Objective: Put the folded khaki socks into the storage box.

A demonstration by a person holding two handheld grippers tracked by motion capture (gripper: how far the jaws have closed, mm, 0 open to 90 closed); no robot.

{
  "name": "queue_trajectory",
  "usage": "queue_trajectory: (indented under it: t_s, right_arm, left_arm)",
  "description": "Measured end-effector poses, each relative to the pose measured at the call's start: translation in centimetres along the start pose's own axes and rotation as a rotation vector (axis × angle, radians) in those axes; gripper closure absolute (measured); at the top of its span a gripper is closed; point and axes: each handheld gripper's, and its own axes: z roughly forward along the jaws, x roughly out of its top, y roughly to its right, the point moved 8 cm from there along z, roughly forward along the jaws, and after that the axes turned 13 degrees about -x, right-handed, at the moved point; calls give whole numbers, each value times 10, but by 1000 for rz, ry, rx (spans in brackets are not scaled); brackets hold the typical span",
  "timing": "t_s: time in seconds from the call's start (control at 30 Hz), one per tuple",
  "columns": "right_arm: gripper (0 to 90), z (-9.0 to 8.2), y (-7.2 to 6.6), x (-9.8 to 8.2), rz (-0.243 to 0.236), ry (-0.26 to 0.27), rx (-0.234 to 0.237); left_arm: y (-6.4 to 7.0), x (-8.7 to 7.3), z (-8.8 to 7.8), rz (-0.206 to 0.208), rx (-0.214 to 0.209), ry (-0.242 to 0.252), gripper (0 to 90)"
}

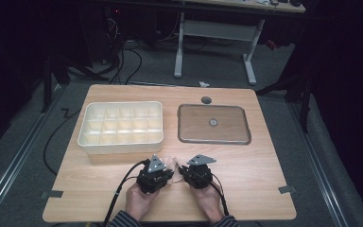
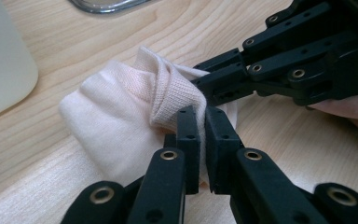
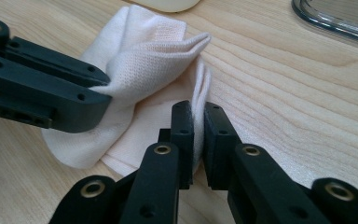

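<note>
Big wood table [image 1: 264, 179], with a white box [image 1: 121, 126] of little cells at the back left and a flat tray [image 1: 214, 124] at the back right. Near the front edge, between the two hands, a small pale sock [image 1: 174, 165], lying on the wood just in front of the box.

Left gripper [image 2: 200, 122] pressed together, pinching the ribbed cuff of the sock [image 2: 121, 116]. Right gripper [image 3: 197, 119] pressed together too, pinching a thin edge of the sock [image 3: 144, 70]. Both biting the same sock from two sides, close to each other.

Looks like the folding or rolling step, with the sock bunched up and half folded. Next, probably: keep both pinches tight, pull the cloth flat or turn it over into a neat bundle, then lift it toward a cell in the box. Slow and gentle, or the soft cloth may slip out.
</note>
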Motion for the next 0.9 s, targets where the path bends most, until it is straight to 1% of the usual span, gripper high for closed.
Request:
queue_trajectory:
  t_s: [0.1,0.17,0.23,0.33,0.4,0.47,0.6,0.73,0.83,0.9]
  right_arm:
    - [835,0,0,0,-2,1,0]
    - [827,0,0,0,-5,1,2]
    - [804,1,0,0,-3,0,0]
    - [759,0,1,0,2,-1,-6]
    - [732,-1,2,1,4,0,-9]
    - [694,-3,2,2,11,10,-13]
    - [640,-10,3,8,10,37,-28]
    - [604,-17,5,14,11,63,-39]
    - [582,-21,6,16,6,67,-43]
    - [570,-24,5,19,-1,74,-46]
  left_arm:
    - [0,-1,3,-7,-7,-6,854]
    - [0,-3,5,-3,-9,-18,852]
    - [0,-2,6,-9,-11,-15,846]
    - [0,-2,5,0,-8,-17,832]
    - [1,-1,4,-8,-16,-5,789]
    - [2,-1,2,-6,-23,-3,738]
    - [4,2,-2,-8,-30,12,677]
    - [6,5,-9,-12,-39,36,635]
    - [6,7,-15,-21,-43,55,613]
    - [6,7,-17,-20,-40,55,604]
